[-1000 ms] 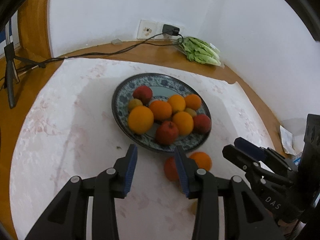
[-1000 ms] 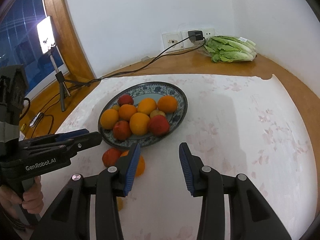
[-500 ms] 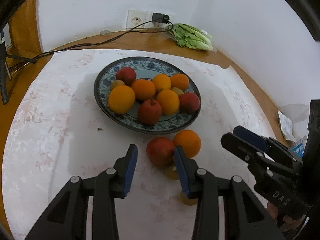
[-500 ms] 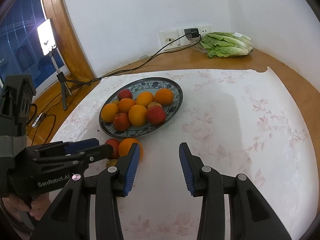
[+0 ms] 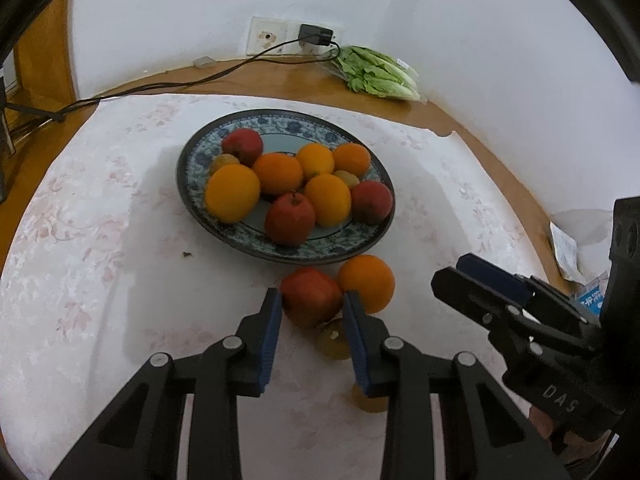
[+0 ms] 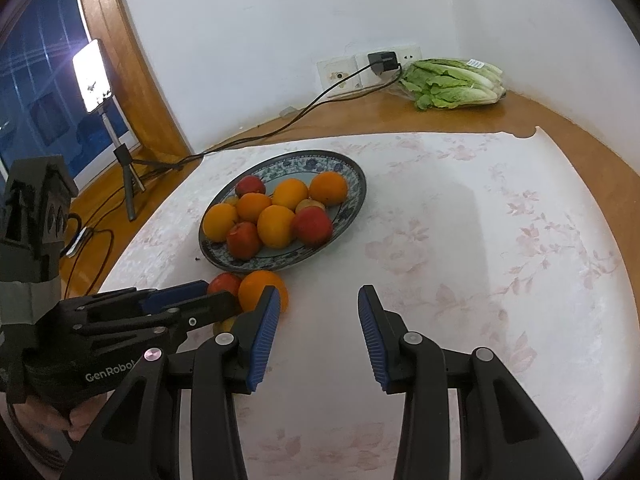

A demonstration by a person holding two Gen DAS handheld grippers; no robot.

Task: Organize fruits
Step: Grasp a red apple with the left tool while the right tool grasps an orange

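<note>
A blue-patterned plate holds several oranges and red apples. Just in front of it on the cloth lie a loose red apple, an orange and a small brown fruit. My left gripper points down at the loose apple. Its jaws are closing, and the blue pads flank the apple's near sides. I cannot see them pressing on it. My right gripper hangs open over bare cloth to the right of the loose fruit, holding nothing. The left gripper partly hides the apple in the right wrist view.
A second small brown fruit lies half hidden under the left gripper's right finger. A bag of lettuce and a plugged-in cable sit at the back wall. A light on a tripod stands at the left, off the cloth.
The left gripper has come close to the loose apple, which now shows between its tips, and its jaws have narrowed. The right gripper has kept its opening.
</note>
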